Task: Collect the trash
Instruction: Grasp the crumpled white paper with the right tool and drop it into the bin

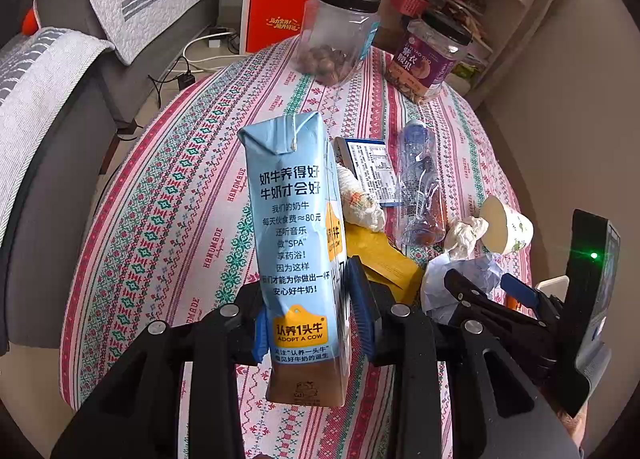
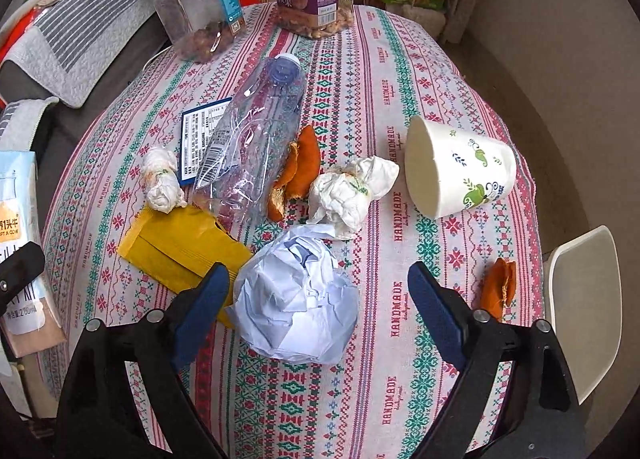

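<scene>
My left gripper (image 1: 308,323) is clenched on a tall light-blue milk carton (image 1: 294,243) printed with dark lettering and a yellow cow-shaped badge, its blue pads pressing the two narrow sides near the brown base, and the carton stands upright in my grip, lifted clear of the pink, green and white patterned tablecloth (image 1: 168,219). From the right wrist view the same carton shows at nine o'clock, at the table's edge. My right gripper (image 2: 316,299) hangs with its jaws spread either side of a crumpled pale-blue ball of paper (image 2: 296,295); the left pad sits just beside the ball, the right pad stands apart from it, so nothing is grasped. At ten o'clock from the ball lies a flat yellow paper packet (image 2: 176,247), touching it. Beyond, at twelve o'clock, a crushed clear plastic bottle (image 2: 252,139) with a blue cap lies on its side over a blue-edged printed card (image 2: 196,139). A curled orange peel (image 2: 296,171) lies just right of the bottle, with a wadded white tissue (image 2: 348,191) beside it and another wad (image 2: 162,179) on the bottle's left. At two o'clock a white paper cup (image 2: 460,171) with green leaf prints lies tipped over. A second peel (image 2: 498,287) rests at three o'clock, near the table edge. Two black-lidded clear jars of nuts (image 2: 196,7) stand at the far side.
</scene>
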A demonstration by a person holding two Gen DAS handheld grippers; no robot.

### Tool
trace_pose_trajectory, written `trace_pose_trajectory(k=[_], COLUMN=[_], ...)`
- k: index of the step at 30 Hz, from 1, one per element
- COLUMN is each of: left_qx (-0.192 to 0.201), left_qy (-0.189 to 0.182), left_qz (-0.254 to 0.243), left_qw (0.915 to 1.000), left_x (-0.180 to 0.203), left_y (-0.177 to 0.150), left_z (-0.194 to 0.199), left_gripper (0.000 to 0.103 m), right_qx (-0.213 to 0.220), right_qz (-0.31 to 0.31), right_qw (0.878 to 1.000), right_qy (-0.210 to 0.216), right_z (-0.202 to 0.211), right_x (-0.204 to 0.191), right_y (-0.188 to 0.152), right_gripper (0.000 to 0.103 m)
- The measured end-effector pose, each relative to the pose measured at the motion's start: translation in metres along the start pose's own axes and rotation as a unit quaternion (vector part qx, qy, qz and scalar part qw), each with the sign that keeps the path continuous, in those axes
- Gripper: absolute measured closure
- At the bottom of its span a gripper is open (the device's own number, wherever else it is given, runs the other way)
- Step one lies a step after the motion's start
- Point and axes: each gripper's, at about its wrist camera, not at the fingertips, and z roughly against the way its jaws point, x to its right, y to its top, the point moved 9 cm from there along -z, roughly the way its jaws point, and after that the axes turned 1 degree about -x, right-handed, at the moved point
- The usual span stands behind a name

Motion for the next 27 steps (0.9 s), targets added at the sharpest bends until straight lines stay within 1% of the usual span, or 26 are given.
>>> trace_pose_trajectory(k=[1, 2, 3, 4, 5, 9, 13, 16, 23, 27], left_qx=[-0.002, -0.003, -0.003, -0.002, 0.000, 0.008, 0.015, 0.018, 0.020, 0.024], left_qy=[-0.002, -0.003, -0.003, -0.003, -0.002, -0.004, -0.006, -0.007, -0.008, -0.012], left_qz=[0.002, 0.003, 0.005, 0.005, 0.004, 0.007, 0.007, 0.003, -0.005, -0.007], left_qw=[1.0000, 1.0000, 1.0000, 1.0000, 1.0000, 0.9999, 0.9999, 0.9998, 0.9997, 0.9996], left_x=[-0.001, -0.003, -0.005, -0.008, -0.009, -0.014, -0.013, -0.010, -0.001, 0.005], left_y=[0.000, -0.001, -0.001, 0.000, 0.000, 0.003, 0.004, 0.004, 0.004, 0.004], left_z=[-0.001, -0.001, 0.000, 0.001, 0.002, 0.008, 0.012, 0.013, 0.012, 0.014], left_gripper=[0.069, 0.069, 0.069, 0.069, 0.069, 0.069, 0.069, 0.069, 0.069, 0.069], right_qx=[-0.007, -0.014, -0.013, -0.006, -0.001, 0.032, 0.069, 0.088, 0.116, 0.123], right_qz=[-0.004, -0.008, -0.011, -0.013, -0.015, -0.017, -0.012, -0.004, 0.011, 0.007], right_qw=[1.000, 1.000, 1.000, 1.000, 1.000, 0.999, 0.997, 0.995, 0.993, 0.992], right_qy=[0.004, 0.008, 0.008, 0.009, 0.013, 0.029, 0.036, 0.034, 0.021, 0.017], right_z=[-0.003, -0.006, -0.006, -0.004, -0.001, 0.020, 0.044, 0.057, 0.076, 0.083], right_x=[-0.002, -0.003, -0.004, -0.005, -0.007, -0.014, -0.019, -0.019, -0.013, -0.003], right_y=[0.000, -0.001, -0.001, 0.001, 0.003, 0.012, 0.019, 0.024, 0.024, 0.022], right_gripper=[0.050, 0.075, 0.081, 0.082, 0.087, 0.088, 0.088, 0.088, 0.088, 0.088])
